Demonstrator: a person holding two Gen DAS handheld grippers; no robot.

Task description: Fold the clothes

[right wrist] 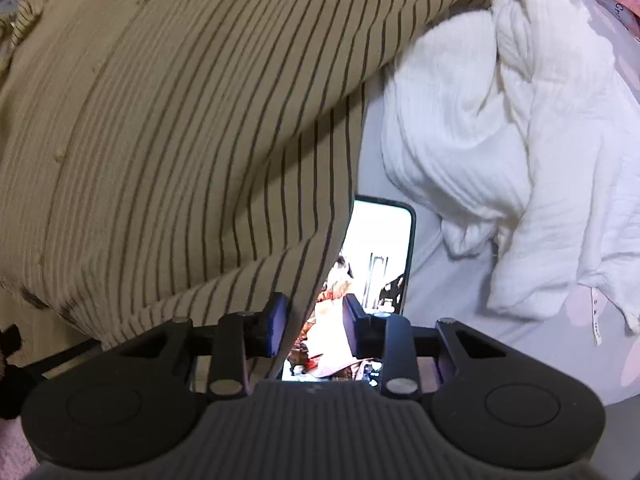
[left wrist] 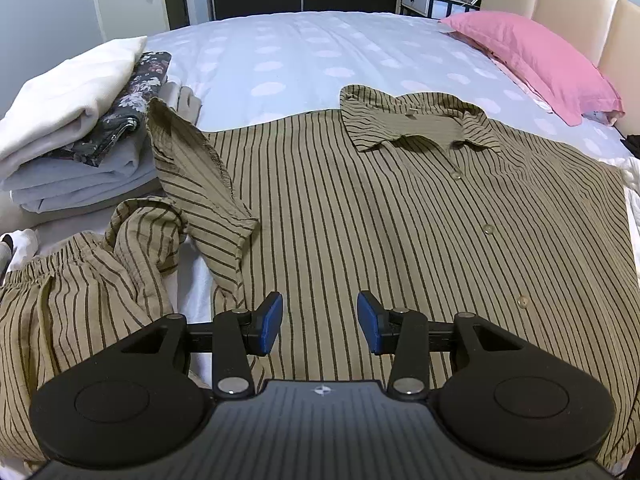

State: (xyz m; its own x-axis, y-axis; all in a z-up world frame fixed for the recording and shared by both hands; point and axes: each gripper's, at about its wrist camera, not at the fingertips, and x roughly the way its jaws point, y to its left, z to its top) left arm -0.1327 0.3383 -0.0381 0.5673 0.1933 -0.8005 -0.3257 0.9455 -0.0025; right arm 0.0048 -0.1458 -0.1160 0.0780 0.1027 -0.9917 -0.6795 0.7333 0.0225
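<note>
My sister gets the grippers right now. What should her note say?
Left gripper: open, hovering over the striped shirt, holding nothing.
Right gripper: open, the shirt's right edge hanging between its fingers, not pinched yet.
Shirt lies button-side up on the bed; its left sleeve is flopped inward. Striped trousers lie crumpled to the left.
Done: folded stack at far left.
Left: fold shirt, trousers and white garment. A phone lies under the shirt's edge.
</note>
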